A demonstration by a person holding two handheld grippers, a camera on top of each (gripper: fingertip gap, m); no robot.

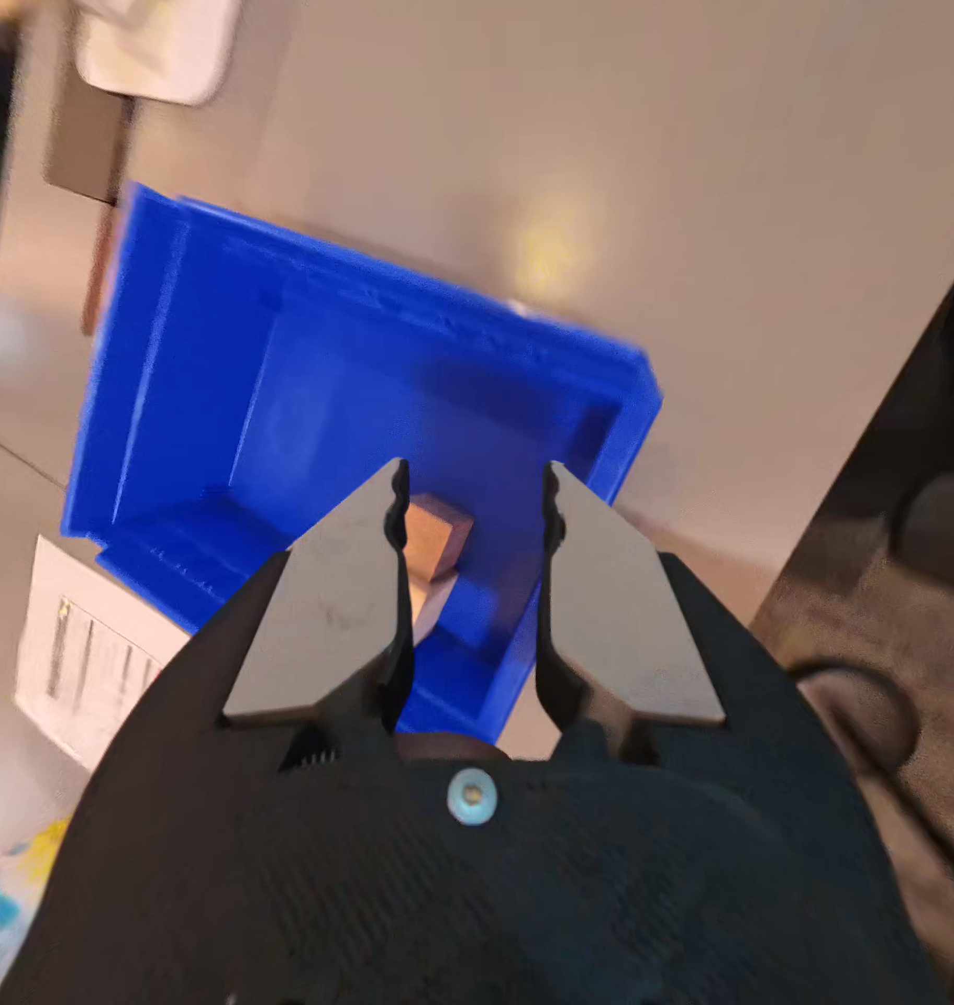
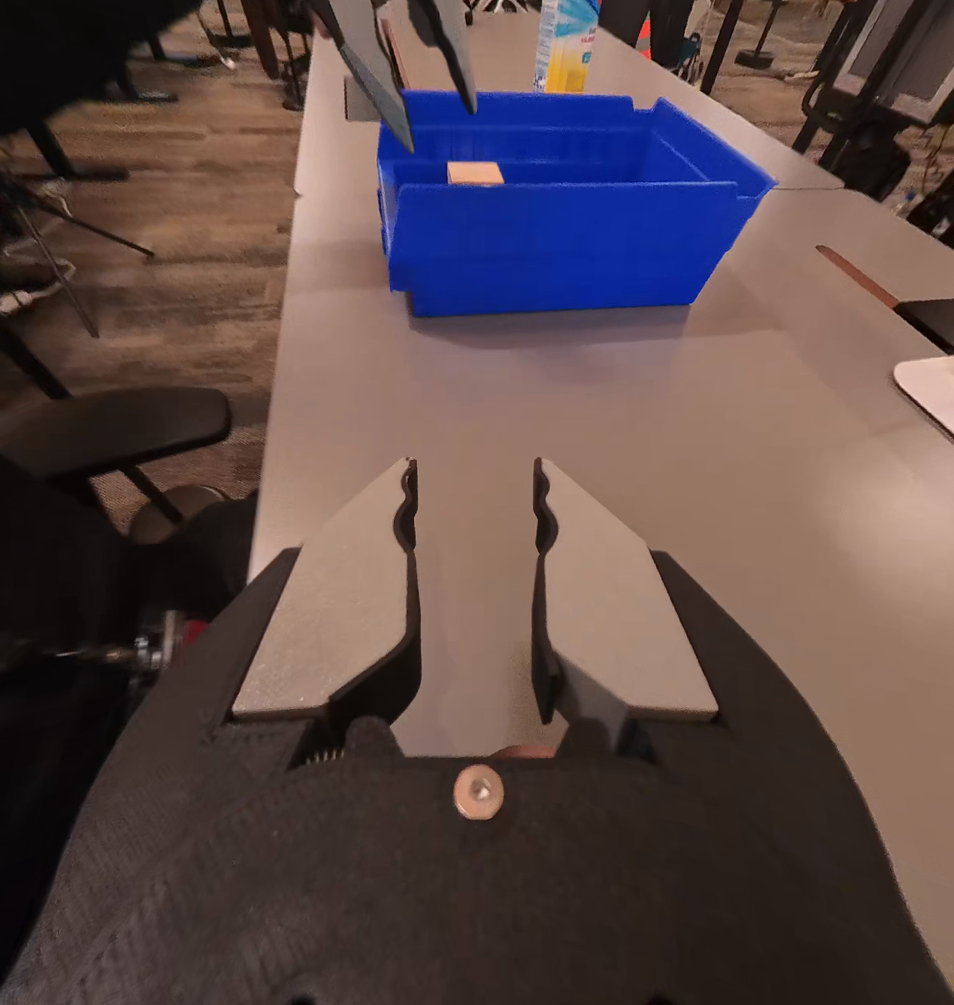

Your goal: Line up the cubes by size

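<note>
Left gripper jaws were apart, nothing between them, hanging over the near end of the blue bin and pointed down into it. A wooden cube sat on the bin floor just below and between the tips, nearer the left finger; a second pale block seemed to lie under or beside it, partly hidden by that finger, so the count was unclear. The left wrist view was motion-blurred.

Right gripper jaws were also apart and empty, held low over bare table, aimed level at the bin but well short of it. From that view the left gripper came in steeply from above at the bin's left end, tips at about rim height, the cube just below them inside.

Step, as judged: the pick from the bin; no cube was on the table, so the line-up looked unstarted. Next move would call for dropping the left tips down around the cube, clear of the bin wall, closing on two opposite faces, then lifting straight out. The right looked parked, waiting.
</note>
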